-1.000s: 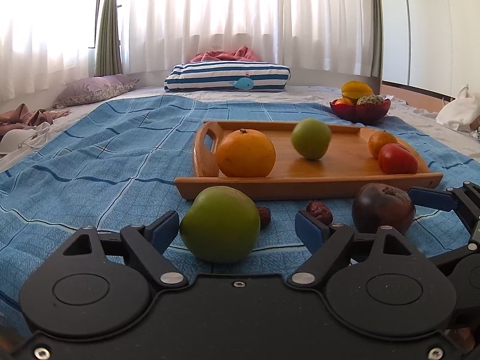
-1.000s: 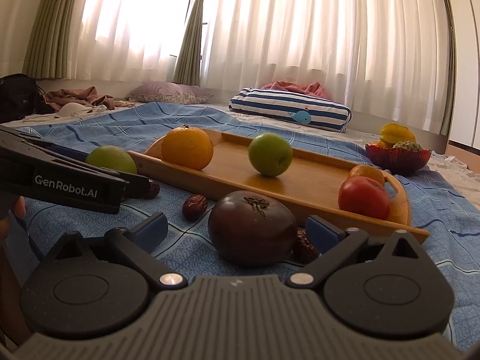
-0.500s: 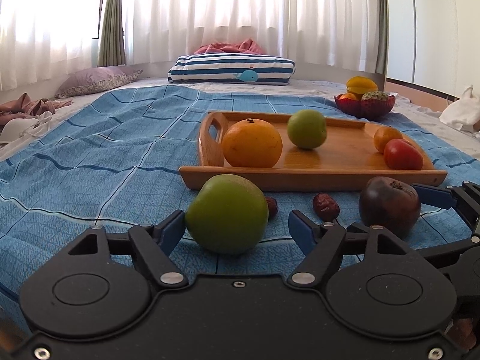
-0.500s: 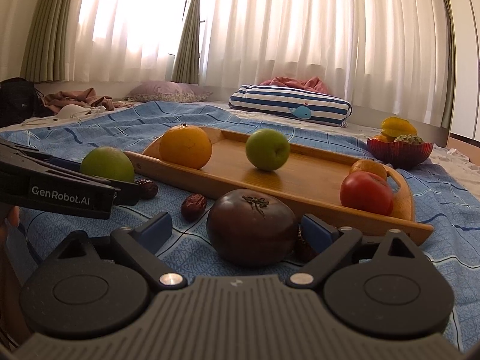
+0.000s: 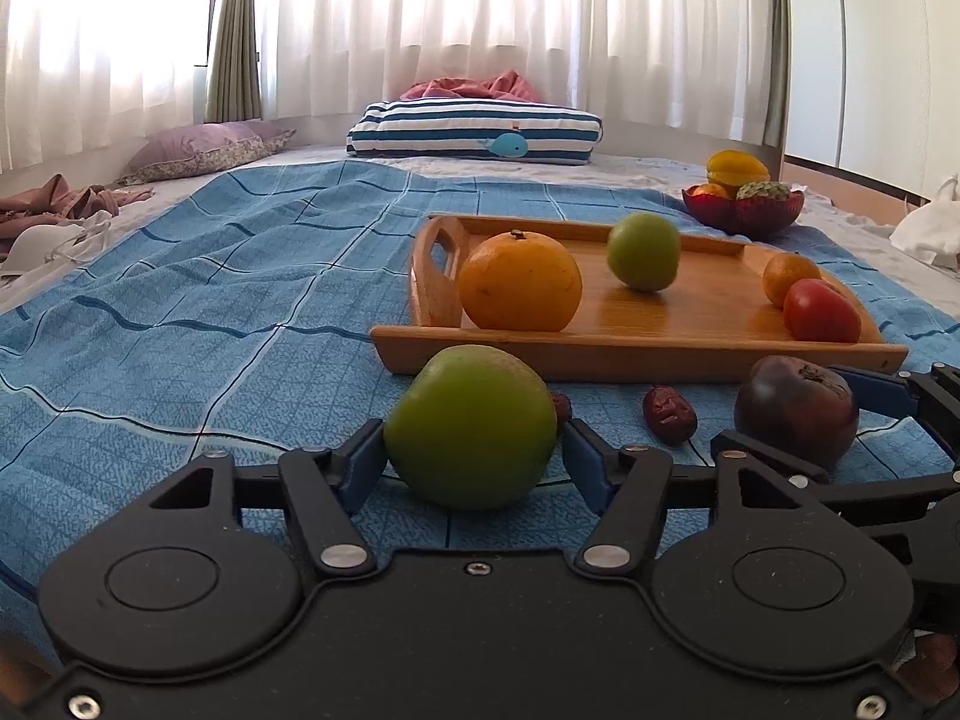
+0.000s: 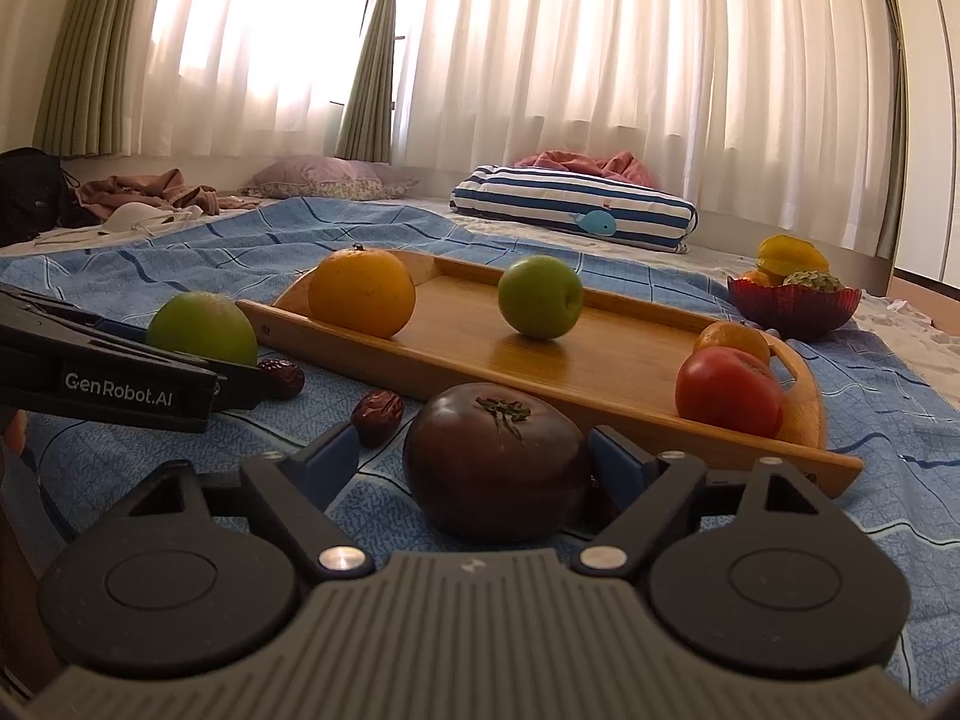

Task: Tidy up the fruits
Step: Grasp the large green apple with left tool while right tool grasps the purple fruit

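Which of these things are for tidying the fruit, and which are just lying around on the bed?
For the job: green apple between the left hand-held gripper fingers, dark tomato between the right hand-held gripper fingers, wooden tray, orange, red tomato, dried dates.

Just lying about: striped pillow, purple pillow, crumpled clothes.

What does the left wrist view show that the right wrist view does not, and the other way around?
Only the left wrist view: the left tool from behind, its blue pads around the green apple, and a white cloth at far right.

Only the right wrist view: the right tool from behind, around the dark tomato, and a black bag at far left.

Both: the wooden tray with an orange, a small green apple, a red tomato and a small orange fruit; the red bowl; the striped pillow.
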A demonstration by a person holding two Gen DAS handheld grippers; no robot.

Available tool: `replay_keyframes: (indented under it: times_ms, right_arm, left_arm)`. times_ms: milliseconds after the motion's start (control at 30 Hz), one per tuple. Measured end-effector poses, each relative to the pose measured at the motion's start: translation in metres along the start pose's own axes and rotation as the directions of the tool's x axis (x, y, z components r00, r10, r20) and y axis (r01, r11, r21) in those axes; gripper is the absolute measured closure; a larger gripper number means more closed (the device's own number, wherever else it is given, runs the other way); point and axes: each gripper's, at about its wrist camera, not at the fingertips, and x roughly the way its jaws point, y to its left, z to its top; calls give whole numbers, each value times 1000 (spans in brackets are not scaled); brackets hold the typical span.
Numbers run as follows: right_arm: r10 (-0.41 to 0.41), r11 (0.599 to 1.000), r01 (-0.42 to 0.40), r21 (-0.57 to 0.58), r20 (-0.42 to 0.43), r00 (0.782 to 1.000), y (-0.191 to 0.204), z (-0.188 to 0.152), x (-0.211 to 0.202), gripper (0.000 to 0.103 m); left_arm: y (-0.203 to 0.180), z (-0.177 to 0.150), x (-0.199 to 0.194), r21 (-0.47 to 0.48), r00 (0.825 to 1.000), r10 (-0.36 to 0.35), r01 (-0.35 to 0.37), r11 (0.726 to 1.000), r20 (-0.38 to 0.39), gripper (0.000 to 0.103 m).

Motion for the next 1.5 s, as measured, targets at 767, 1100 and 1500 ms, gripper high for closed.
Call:
replay_keyframes:
  times_ms: [767,1100,1500]
  right_arm:
    - [-20,998,20,65,3,1000,-11,5,-3,35]
    - [-29,996,26,88,26,999,-17,10,-10,35]
    - [-50,991,44,127,41,998,-28,18,-13,35]
  left_arm:
    - [2,2,-4,-4,1000,-7,7,1000,-10,46]
    - [3,9,-5,-12,1000,-19,19,1000,-7,46]
    - [-2,15,-13,8,999,-27,27,1000,21,46]
